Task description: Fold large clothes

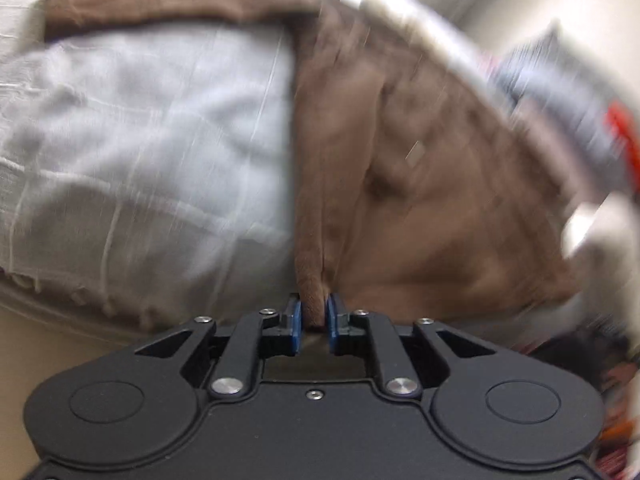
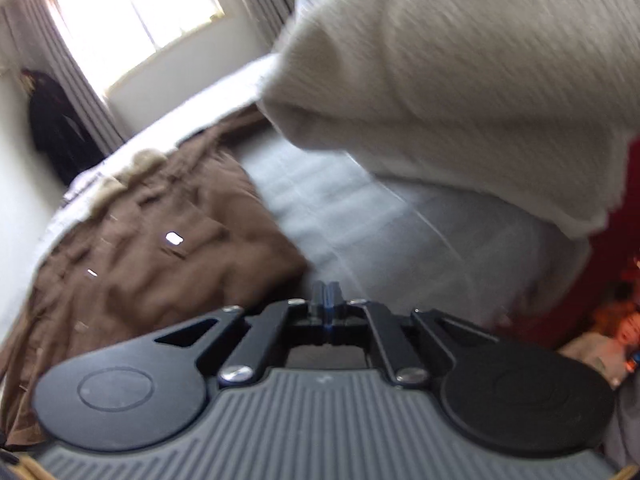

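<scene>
L wrist view, nearest lens: left gripper (image 1: pixel 314 312), black body filling the bottom of the frame, blue pads (image 1: pixel 295 320) nipped onto a rolled edge of the brown garment (image 1: pixel 420 184). Jaws nearly together, cloth bunched between them and pressed by both pads, so it grips the fabric.

Bed (image 1: pixel 140 140): biggest thing in view, pale grey-white sheet, creased, taking up the L half of the L wrist view.

Brown garment: large, lying on the bed, body of it on the R side of that view, one long strip or sleeve running along the far top edge toward the L. Held edge runs straight up from the pads. Small pale tag (image 1: pixel 416 154) on the cloth, mid-garment. Frame motion-blurred, esp. R side.

R wrist view: right gripper (image 2: pixel 326 292) fully closed, fingers pressed tip to tip, nothing between them. It sits over bare sheet, just beside the near corner of the garment, which spreads to the L across the bed. Can't tell if the tips touch the sheet.

Cream knit sleeve (image 2: pixel 460 80) fills the upper R, above the bed.

Bright window (image 2: pixel 132 12) w/ grey curtains (image 2: pixel 80 76) at top L. Dark shape (image 2: pixel 56 132) by the wall under them, too blurred to ID.
</scene>
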Demonstrator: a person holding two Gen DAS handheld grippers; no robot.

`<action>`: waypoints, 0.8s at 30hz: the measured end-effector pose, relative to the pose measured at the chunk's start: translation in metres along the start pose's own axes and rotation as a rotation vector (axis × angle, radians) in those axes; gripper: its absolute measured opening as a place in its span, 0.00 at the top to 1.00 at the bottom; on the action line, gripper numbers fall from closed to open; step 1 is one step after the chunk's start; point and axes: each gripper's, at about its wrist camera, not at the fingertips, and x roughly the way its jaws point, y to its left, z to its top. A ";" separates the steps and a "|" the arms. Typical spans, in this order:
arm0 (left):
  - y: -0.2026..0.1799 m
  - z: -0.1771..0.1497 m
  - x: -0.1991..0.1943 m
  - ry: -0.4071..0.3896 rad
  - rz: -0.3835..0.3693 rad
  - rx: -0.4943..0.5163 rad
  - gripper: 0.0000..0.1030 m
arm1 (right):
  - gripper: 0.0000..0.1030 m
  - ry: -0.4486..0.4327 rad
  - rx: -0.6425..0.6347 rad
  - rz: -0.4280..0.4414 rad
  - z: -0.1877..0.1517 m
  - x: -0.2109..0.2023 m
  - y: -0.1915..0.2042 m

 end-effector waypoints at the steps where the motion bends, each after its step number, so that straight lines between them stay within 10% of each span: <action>1: 0.000 -0.001 0.002 0.004 0.005 0.040 0.79 | 0.97 0.007 0.007 0.007 -0.002 0.000 -0.003; 4: -0.007 0.010 -0.012 -0.067 -0.011 0.088 0.61 | 0.89 -0.013 -0.042 0.012 0.001 -0.006 0.005; 7: -0.006 0.035 -0.026 -0.199 0.014 0.110 0.19 | 0.50 -0.054 -0.105 0.031 0.014 -0.005 0.029; 15: 0.011 0.136 0.049 -0.292 -0.029 0.026 0.17 | 0.37 -0.059 -0.263 0.099 0.044 0.034 0.102; 20: 0.013 0.186 0.105 -0.269 -0.012 -0.071 0.27 | 0.32 -0.051 -0.314 0.103 0.075 0.078 0.132; 21: 0.010 0.190 0.108 -0.279 -0.017 -0.059 0.37 | 0.31 -0.049 -0.317 0.095 0.082 0.088 0.134; 22: 0.007 0.193 0.112 -0.273 -0.032 -0.052 0.73 | 0.31 -0.046 -0.324 0.077 0.087 0.099 0.134; 24: -0.002 0.192 0.111 -0.283 0.008 -0.059 0.89 | 0.31 -0.024 -0.324 0.034 0.093 0.121 0.131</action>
